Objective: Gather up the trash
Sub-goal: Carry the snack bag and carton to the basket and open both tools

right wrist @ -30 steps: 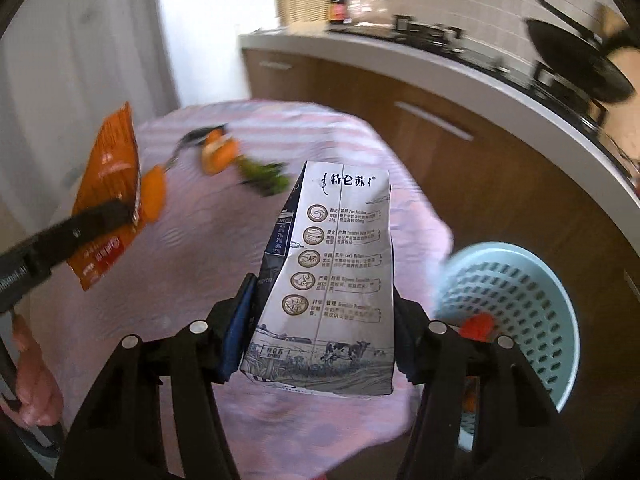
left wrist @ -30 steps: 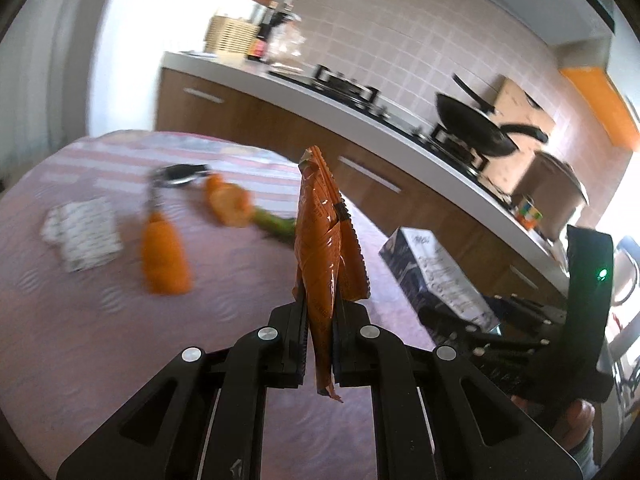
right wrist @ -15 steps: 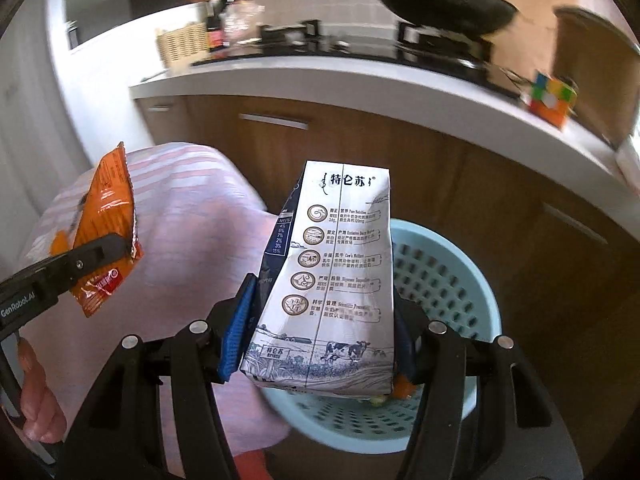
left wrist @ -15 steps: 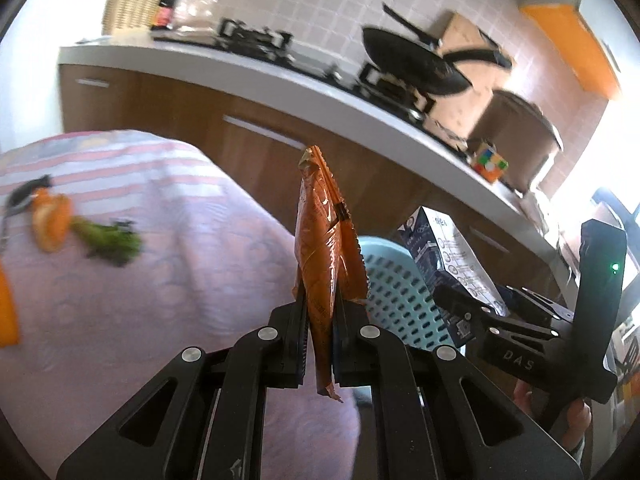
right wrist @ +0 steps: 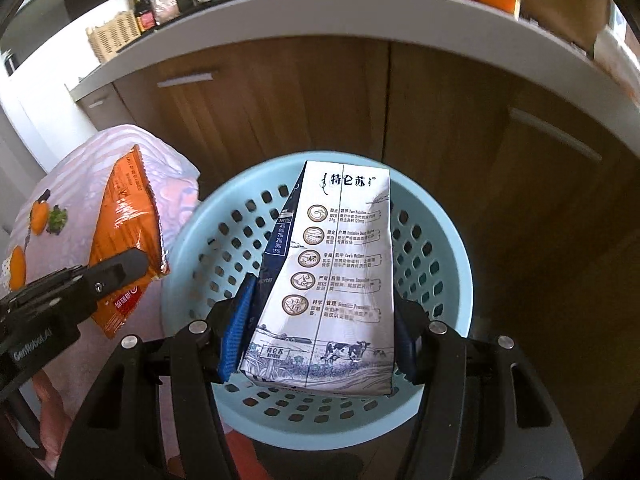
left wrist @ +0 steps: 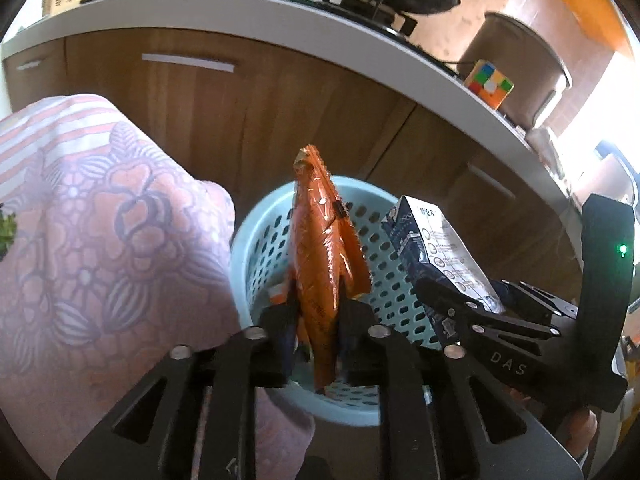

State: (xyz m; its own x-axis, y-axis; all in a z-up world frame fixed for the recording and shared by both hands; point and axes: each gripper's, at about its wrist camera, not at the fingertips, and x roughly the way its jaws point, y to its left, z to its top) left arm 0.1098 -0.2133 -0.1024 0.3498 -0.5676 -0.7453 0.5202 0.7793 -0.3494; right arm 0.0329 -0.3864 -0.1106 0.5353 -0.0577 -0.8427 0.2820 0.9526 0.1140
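Drop-off step, both loads over the bin [right wrist: 448, 248], a pale blue perforated basket on the floor beside the cloth-covered desk [left wrist: 100, 240]. Left gripper [left wrist: 316, 320] at the bin's near rim, jaws opening around an orange wrapper [left wrist: 320, 248]; wrapper upright between them, pads seemingly no longer pressing it, not yet fallen. Right gripper [right wrist: 316, 336] above the bin's middle, jaws spread wide and pinching a milk carton [right wrist: 332, 280] by its sides, carton pointing down toward the bin. Some scraps already inside the bin, too hidden to name. More items back on the desk: orange shapes and something green [right wrist: 56, 218]. Next, by the look of it: letting the wrapper slip clear into the bin without snagging the rim, then releasing the carton squarely over the opening.
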